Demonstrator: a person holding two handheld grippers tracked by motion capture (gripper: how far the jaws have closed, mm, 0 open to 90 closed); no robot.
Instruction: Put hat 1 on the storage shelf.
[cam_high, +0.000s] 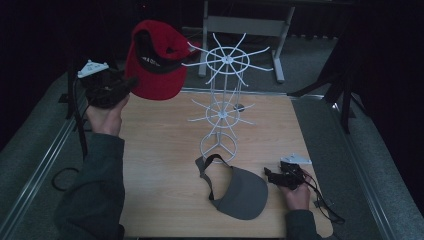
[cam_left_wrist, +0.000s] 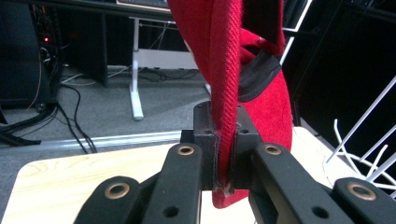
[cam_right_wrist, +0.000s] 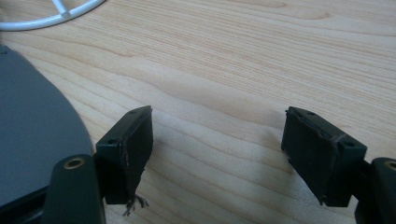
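Dark room around my wooden table (cam_high: 165, 150). My left gripper (cam_left_wrist: 224, 154) pinches the red cap's (cam_high: 155, 62) brim, holding it aloft beside the white wire rack (cam_high: 222, 100). My right gripper (cam_right_wrist: 219, 154) rests spread wide just beside the grey visor (cam_high: 240, 192).

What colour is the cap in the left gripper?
Red cap with a black strap, clearest in the high view.

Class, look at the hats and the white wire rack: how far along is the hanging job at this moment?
Done: nothing hangs on the white wire rack. In hand: the left gripper clamps the red cap, raised beside the top hooks. Left: the grey visor lies on the table by the open right gripper.
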